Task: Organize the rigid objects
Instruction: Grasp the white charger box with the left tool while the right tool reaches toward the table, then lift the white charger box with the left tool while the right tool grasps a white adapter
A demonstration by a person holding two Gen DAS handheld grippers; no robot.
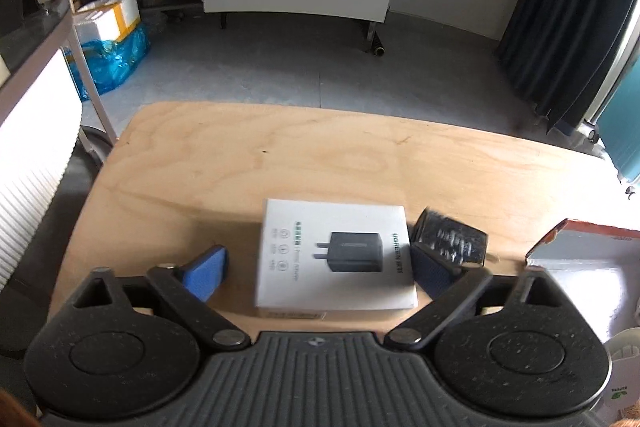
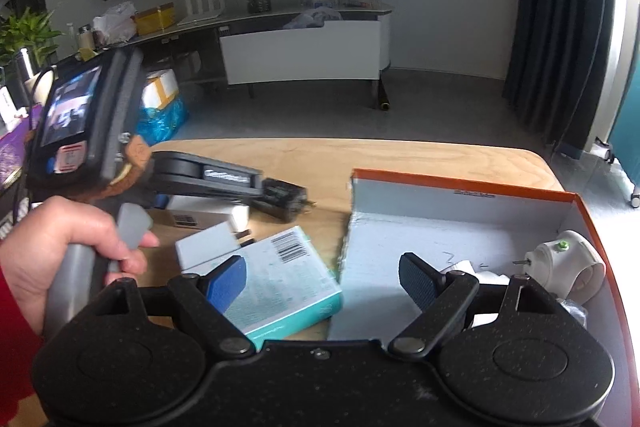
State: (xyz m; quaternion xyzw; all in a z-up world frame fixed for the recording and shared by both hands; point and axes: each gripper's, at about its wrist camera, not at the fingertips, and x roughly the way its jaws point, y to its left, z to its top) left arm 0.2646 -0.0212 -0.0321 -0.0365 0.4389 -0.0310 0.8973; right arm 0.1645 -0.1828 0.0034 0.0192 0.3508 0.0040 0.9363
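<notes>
Two hand-held grippers over a plywood table, boxes between and beside their fingers.

Orange-rimmed open box: lies ahead and right of the right gripper, its grey floor under the right finger; a white plug-in device sits inside, beyond that finger. Teal box: flat on the table, partly under the left finger of the right gripper, whose jaws stand wide, no pad touching anything. White charger box: flat between the fingers of the left gripper, pads spread wide to either side, a clear gap at the left pad; contact at the right pad cannot be told. Small dark blurred object: just beyond the left gripper's right fingertip. A hand grips the left gripper's handle.
</notes>
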